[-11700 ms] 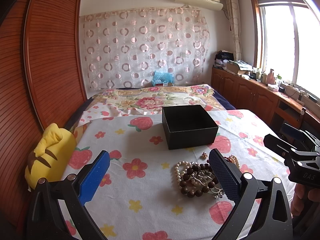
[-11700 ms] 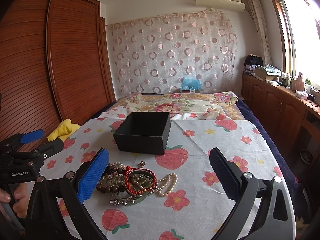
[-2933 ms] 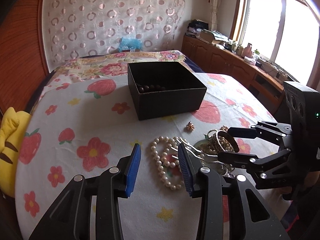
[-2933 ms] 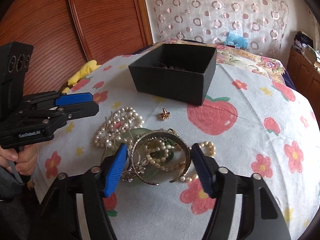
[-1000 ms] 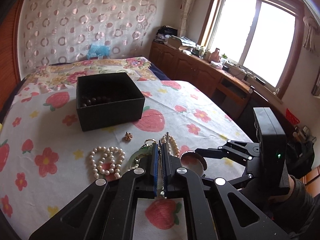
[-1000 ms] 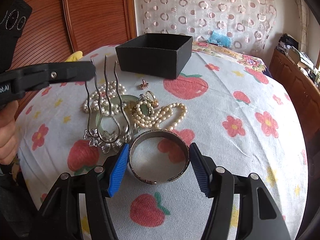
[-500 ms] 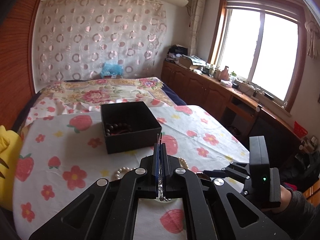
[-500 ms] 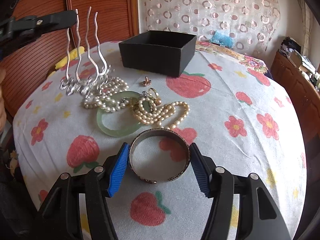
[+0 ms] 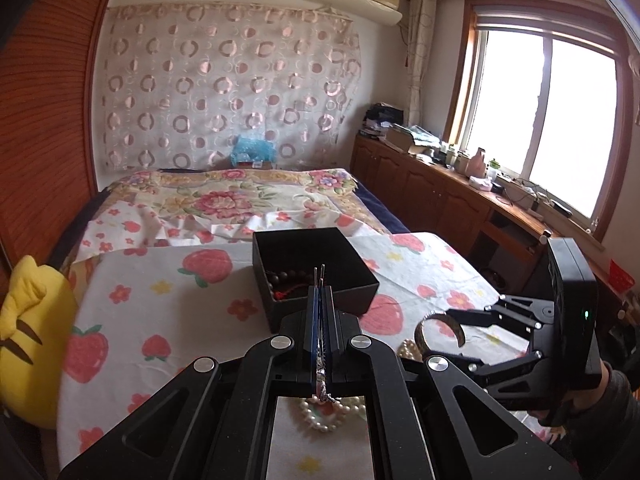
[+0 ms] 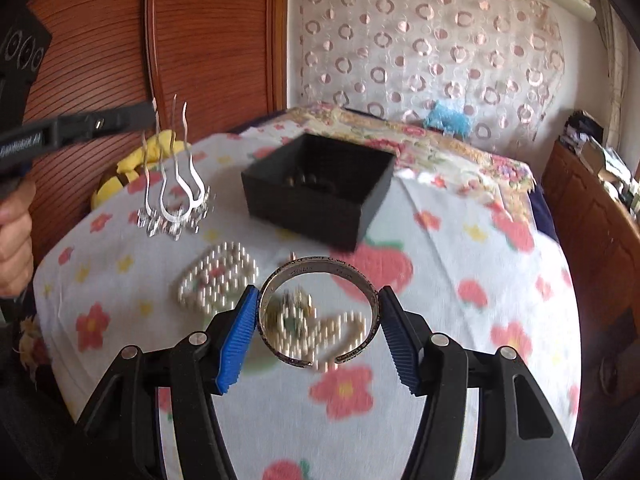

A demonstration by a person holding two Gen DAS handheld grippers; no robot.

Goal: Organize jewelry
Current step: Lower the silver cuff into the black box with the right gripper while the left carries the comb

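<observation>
An open silver metal cuff bracelet [image 10: 318, 314] is gripped between the right gripper [image 10: 318, 328] pads above the strawberry-print tablecloth [image 10: 460, 344]; a silver wavy-pronged hair comb [image 10: 173, 184] is pinched by the closed left gripper [image 9: 320, 312] near the black square cardboard box [image 10: 320, 188].

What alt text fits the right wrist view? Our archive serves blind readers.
The right gripper clamps an open silver cuff bracelet above a strawberry-print cloth strewn with pearl strands. At left, the left gripper holds a silver hair comb aloft near a black box.
</observation>
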